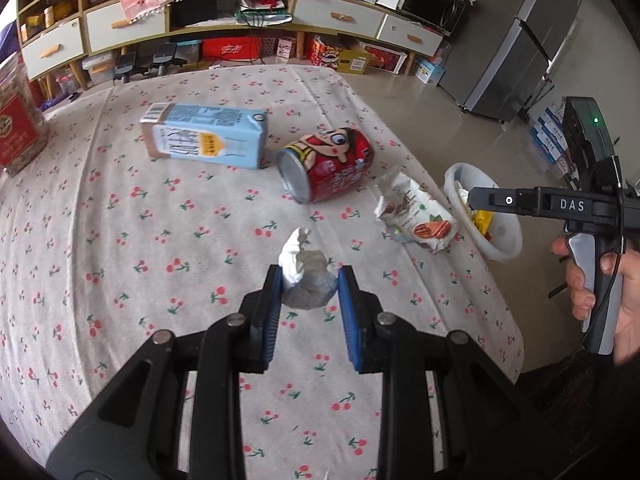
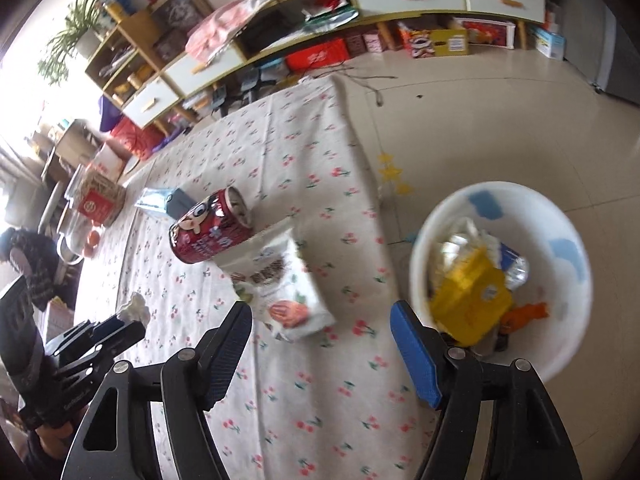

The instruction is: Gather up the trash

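"DAS" on the right claw (image 1: 474, 199).

You are looking at open cloth across the lower left of the left wrist view on the bench (image 1: 120, 280). The carton (image 1: 208, 136), can (image 1: 326, 166) and snack bag (image 1: 416, 216) are crowding the upper right, blocking the way toward the white bin (image 2: 560, 216).
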Action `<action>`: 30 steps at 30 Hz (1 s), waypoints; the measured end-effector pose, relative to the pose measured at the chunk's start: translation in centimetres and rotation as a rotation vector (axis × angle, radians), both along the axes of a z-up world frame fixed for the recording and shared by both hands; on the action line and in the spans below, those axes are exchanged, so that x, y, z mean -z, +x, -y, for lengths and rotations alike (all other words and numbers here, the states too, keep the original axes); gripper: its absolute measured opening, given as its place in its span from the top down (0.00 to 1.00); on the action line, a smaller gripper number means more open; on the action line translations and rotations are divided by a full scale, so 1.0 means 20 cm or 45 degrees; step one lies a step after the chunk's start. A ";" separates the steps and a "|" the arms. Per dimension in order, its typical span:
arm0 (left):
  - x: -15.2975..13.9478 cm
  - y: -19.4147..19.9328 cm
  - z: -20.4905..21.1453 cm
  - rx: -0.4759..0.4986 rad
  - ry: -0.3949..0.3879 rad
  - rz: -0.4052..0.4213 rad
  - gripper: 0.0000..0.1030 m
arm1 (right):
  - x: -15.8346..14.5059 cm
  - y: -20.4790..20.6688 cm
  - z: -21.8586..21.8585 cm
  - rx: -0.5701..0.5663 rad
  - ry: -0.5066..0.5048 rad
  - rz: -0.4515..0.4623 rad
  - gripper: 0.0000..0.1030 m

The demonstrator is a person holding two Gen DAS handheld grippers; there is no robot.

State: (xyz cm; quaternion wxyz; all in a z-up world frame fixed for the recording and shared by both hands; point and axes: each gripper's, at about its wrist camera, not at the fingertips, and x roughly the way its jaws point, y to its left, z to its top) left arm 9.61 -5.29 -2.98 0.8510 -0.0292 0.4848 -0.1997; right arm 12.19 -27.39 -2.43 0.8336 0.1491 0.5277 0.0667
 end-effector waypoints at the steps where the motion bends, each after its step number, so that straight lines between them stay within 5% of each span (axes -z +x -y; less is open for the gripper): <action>1: 0.01 0.00 -0.03 -0.022 -0.010 -0.007 0.71 | 0.02 0.03 -0.03 -0.010 -0.003 -0.011 0.29; 14: 0.04 -0.03 -0.22 -0.114 -0.076 -0.035 0.71 | 0.26 0.19 -0.37 -0.173 -0.274 -0.145 0.18; 30: 0.07 -0.03 -0.23 -0.102 -0.064 -0.051 0.71 | 0.24 0.22 -0.21 -0.088 -0.210 -0.163 0.18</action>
